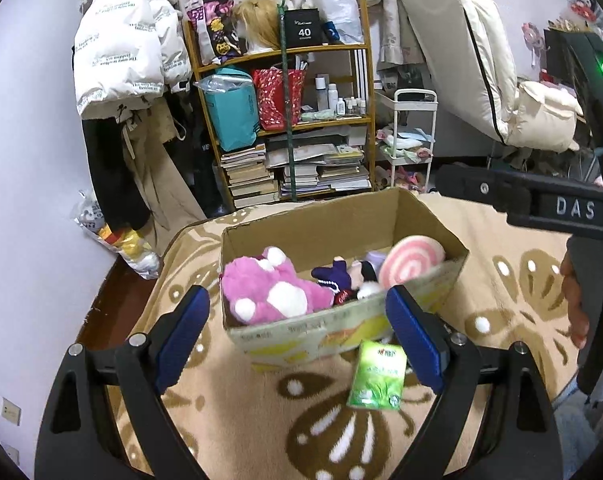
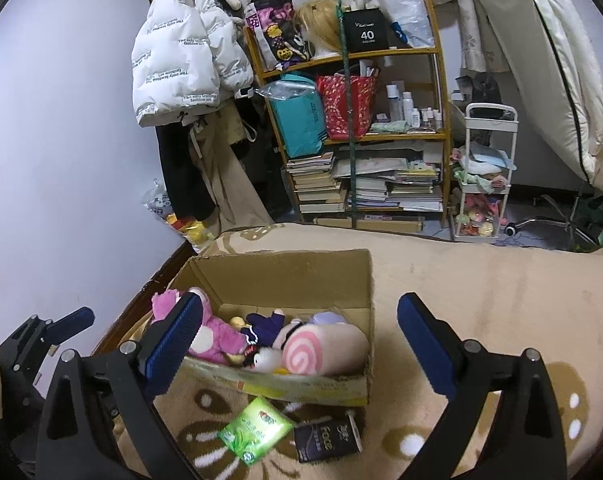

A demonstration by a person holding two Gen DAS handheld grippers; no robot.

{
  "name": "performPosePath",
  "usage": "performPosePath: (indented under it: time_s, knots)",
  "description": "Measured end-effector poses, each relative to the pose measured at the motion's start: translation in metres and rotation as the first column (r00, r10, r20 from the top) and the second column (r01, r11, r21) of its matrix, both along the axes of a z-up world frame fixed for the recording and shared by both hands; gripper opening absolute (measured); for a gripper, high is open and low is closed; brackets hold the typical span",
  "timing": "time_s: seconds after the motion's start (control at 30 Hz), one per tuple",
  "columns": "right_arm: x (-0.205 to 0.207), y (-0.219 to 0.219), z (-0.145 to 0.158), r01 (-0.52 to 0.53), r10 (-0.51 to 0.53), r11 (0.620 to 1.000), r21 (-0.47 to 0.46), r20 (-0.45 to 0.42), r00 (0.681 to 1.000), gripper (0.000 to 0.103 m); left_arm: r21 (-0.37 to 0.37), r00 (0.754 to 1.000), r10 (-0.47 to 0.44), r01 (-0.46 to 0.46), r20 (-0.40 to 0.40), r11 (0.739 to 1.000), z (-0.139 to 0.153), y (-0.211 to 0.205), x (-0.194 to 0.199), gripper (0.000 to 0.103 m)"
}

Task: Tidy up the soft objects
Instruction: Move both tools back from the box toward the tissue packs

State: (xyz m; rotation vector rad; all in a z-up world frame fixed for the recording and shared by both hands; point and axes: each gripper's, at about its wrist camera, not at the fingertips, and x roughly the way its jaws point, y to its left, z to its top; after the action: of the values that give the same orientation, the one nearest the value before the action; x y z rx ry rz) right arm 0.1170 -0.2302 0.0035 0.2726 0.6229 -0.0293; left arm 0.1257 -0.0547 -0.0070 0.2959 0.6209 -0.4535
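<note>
A cardboard box [image 1: 341,224] [image 2: 285,276] stands on the beige patterned blanket. Inside lie a pink plush bear [image 1: 269,292] [image 2: 213,332], a small doll in purple [image 1: 337,276] [image 2: 265,322] and a pink swirl roll plush [image 1: 411,262] [image 2: 321,350]. A green tissue pack [image 1: 377,376] [image 2: 255,428] lies on the blanket in front of the box. A black tissue pack [image 2: 325,440] lies beside it. My left gripper [image 1: 297,336] is open and empty, just before the box's near wall. My right gripper [image 2: 297,348] is open and empty above the box.
A wooden shelf [image 1: 285,120] [image 2: 357,120] with books and bags stands behind. A white jacket [image 1: 121,48] hangs at left. A white trolley [image 2: 481,172] and a leaning mattress [image 1: 461,52] are at right. The blanket [image 2: 481,300] stretches right of the box.
</note>
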Motion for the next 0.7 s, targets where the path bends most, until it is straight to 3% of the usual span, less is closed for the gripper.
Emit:
performPosePath:
  time_s: [0.33, 0.7]
  knots:
    - [-0.037, 0.003, 0.016, 0.01, -0.009, 0.999, -0.034, 0.007, 1.0, 0.102, 0.039, 1.0, -0.005, 0.004, 0.009, 0.999, 0.007, -0.002, -0.035, 0.089]
    - [-0.06, 0.006, 0.009, 0.009, -0.011, 0.999, -0.046, -0.034, 0.999, 0.102, 0.046, 1.0, 0.004, -0.003, -0.02, 0.999, 0.001, 0.009, -0.049, 0.089]
